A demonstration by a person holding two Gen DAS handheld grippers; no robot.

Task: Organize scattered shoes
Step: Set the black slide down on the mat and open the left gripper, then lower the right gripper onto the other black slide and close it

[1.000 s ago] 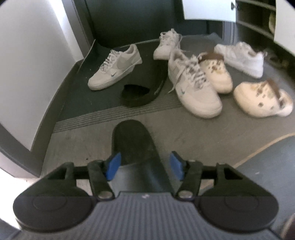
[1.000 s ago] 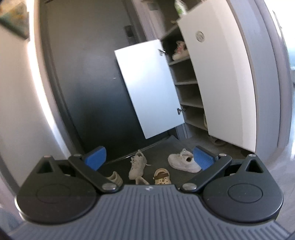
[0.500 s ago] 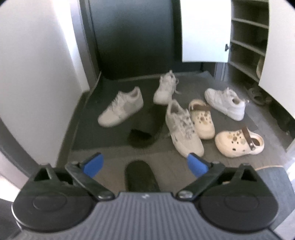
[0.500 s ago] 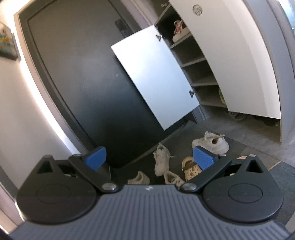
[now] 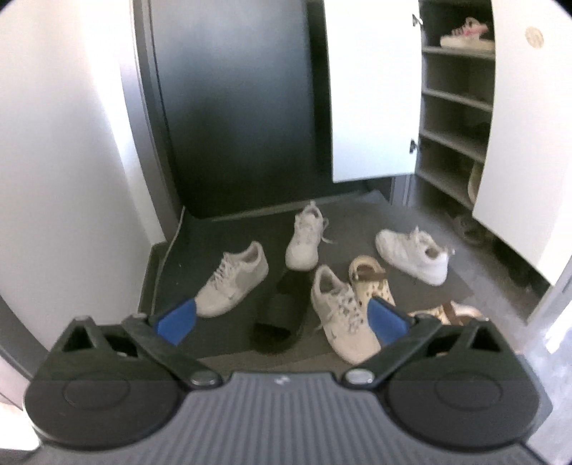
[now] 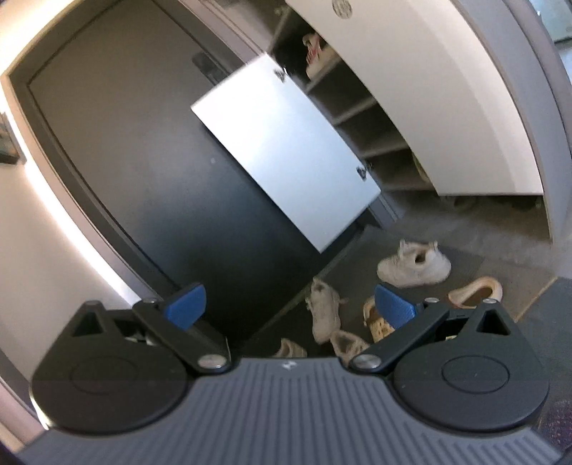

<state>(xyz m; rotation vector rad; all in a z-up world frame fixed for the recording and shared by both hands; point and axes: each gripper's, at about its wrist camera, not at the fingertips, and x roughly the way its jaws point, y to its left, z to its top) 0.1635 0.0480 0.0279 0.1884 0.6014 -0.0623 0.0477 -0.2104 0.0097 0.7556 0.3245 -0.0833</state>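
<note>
Entryway w/ a dark front door (image 5: 236, 107) straight ahead, white wall on the left, and a shoe cabinet (image 5: 454, 118) on the right w/ both white doors swung open. Dark mat (image 5: 200, 250) covers the floor in front of the door, and that's where the shoes sit, scattered.

From my left wrist cam I see the left gripper (image 5: 282, 318) up above the floor, angled down, jaws spread wide apart w/ nothing between the blue pads. Below it on the mat: a grey-and-white sneaker (image 5: 232, 280) at left, toe pointing toward me; a white sneaker (image 5: 304, 236) further back near the door; a black slide (image 5: 280, 314) in the middle, between the two grey-and-white ones; second grey-and-white sneaker (image 5: 339, 314) just right of the slide; a beige clog (image 5: 370, 280) touching that sneaker's far side; a chunky white sneaker (image 5: 414, 255) over toward the cabinet. Second clog (image 5: 447, 311) is partly hidden behind my right finger.

Right wrist cam is rolled, so the scene tilts. Right gripper (image 6: 291, 306) jaws also stand wide apart, empty. Past them I pick out the chunky white sneaker (image 6: 414, 266), a clog on its side (image 6: 477, 291), the other clog (image 6: 375, 320) and the white laced sneaker (image 6: 323, 311).

One pinkish shoe (image 5: 464, 34) sits on a high cabinet shelf; lower shelves hold sth I can't make out.
</note>
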